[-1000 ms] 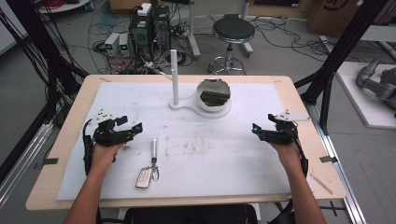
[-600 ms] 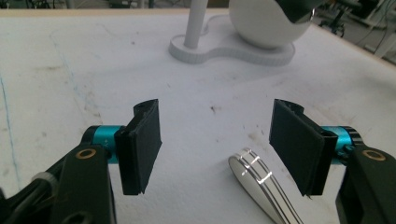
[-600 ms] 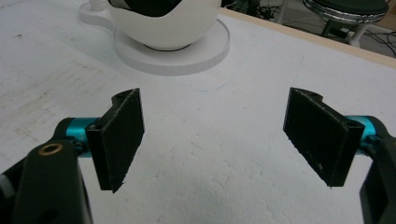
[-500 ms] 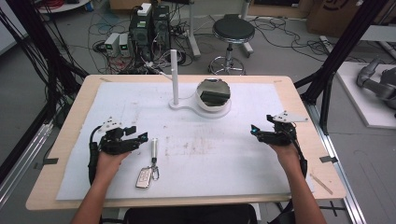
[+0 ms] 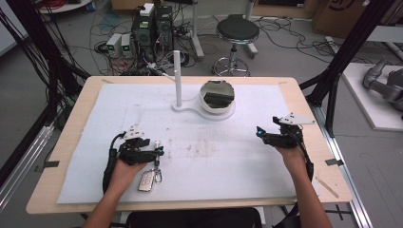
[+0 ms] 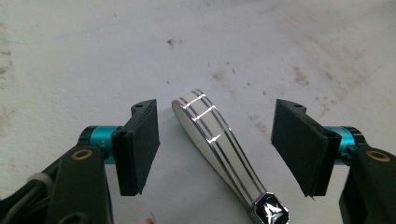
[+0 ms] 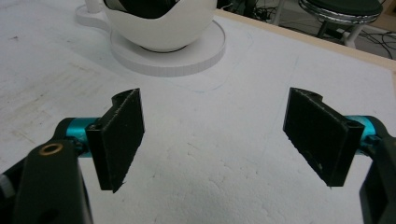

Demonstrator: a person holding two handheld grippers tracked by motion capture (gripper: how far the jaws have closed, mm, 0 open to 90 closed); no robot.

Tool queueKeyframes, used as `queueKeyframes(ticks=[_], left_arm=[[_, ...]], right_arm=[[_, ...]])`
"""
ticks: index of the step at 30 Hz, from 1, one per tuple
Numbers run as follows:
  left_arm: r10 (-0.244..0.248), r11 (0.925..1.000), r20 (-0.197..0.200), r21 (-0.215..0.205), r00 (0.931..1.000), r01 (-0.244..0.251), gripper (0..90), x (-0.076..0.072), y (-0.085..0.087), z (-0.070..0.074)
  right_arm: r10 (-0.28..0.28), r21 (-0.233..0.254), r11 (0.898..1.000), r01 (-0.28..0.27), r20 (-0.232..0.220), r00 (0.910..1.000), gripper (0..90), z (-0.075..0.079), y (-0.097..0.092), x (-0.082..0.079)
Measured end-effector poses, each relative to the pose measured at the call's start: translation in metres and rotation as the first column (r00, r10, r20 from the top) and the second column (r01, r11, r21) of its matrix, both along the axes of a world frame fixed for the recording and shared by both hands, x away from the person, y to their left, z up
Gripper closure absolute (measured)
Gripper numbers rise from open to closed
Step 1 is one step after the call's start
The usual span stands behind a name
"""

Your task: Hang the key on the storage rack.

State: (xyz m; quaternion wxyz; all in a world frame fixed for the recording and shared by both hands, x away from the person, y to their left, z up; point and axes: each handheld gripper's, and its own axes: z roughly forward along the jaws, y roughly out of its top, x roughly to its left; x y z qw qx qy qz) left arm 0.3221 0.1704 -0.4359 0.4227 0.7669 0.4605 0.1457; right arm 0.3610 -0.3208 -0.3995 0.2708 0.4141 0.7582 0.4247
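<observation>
A white strap with silver stripes [image 6: 212, 135] lies flat on the white mat, joined to a metal clasp [image 6: 270, 211]. In the high view the strap [image 5: 157, 144] leads to a key ring and a silver key fob [image 5: 146, 181]. My left gripper [image 6: 215, 122] is low over the mat with one jaw on each side of the strap, and neither pad touches it. Its jaws have narrowed from a wider gap and have just opened a little again. It sits at the front left [image 5: 156, 152]. My right gripper [image 7: 215, 135] stands open over bare mat at the right [image 5: 260, 134].
A white bowl [image 5: 217, 105] with a dark object inside sits on a white base at the back centre, beside an upright white post [image 5: 177, 76]. The bowl [image 7: 159, 28] is ahead of my right gripper. The mat [image 5: 237, 156] covers most of the wooden table.
My left gripper has moved right and toward the person, down to the strap, and now straddles it with a narrower gap. The right gripper has stayed in place.
</observation>
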Motion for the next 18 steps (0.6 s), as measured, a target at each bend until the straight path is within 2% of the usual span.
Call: queueKeyframes(ticks=[2, 5, 7, 11, 13, 14, 15, 18], left_arm=[[0.004, 0.9994, -0.015, 0.036, 0.9999, -0.004, 33.7, 0.000, -0.005, -0.003], [-0.005, 0.9982, -0.026, 0.060, 0.9996, 0.007, 37.2, -0.001, -0.008, -0.004], [-0.009, 0.9952, -0.034, 0.097, 0.9994, 0.012, 42.1, -0.001, -0.011, -0.006], [-0.007, 0.9896, -0.023, 0.144, 0.9997, 0.010, 47.0, -0.002, -0.012, -0.006], [-0.012, 0.9874, -0.013, 0.158, 0.9998, 0.014, 53.9, -0.003, -0.012, -0.006], [-0.009, 0.9873, -0.014, 0.158, 0.9999, 0.011, 53.9, -0.003, -0.011, -0.006], [-0.008, 0.9866, -0.009, 0.163, 0.9999, 0.009, 60.1, -0.002, -0.011, -0.006], [-0.002, 0.9888, -0.023, 0.149, 0.9997, 0.006, 66.5, 0.001, -0.007, -0.005]], right_arm=[[-0.005, 0.002, 1.000, 0.005, 0.000, 1.0000, 20.9, 0.000, -0.001, 0.000], [-0.007, 0.002, 1.000, 0.007, 0.002, 1.0000, 20.9, 0.000, -0.002, 0.000], [-0.013, 0.000, 1.000, 0.013, 0.000, 0.9999, 20.9, 0.000, -0.003, 0.000], [-0.016, 0.005, 1.000, 0.016, 0.000, 0.9999, 20.9, 0.000, -0.003, 0.001], [-0.018, 0.004, 1.000, 0.018, 0.001, 0.9998, 20.9, 0.000, -0.004, 0.000], [-0.018, 0.004, 1.000, 0.018, 0.001, 0.9998, 20.9, 0.000, -0.004, 0.000], [-0.020, 0.003, 1.000, 0.020, 0.004, 0.9998, 20.9, 0.000, -0.004, 0.000], [-0.019, 0.004, 1.000, 0.019, 0.002, 0.9998, 20.9, 0.000, -0.004, 0.000]])
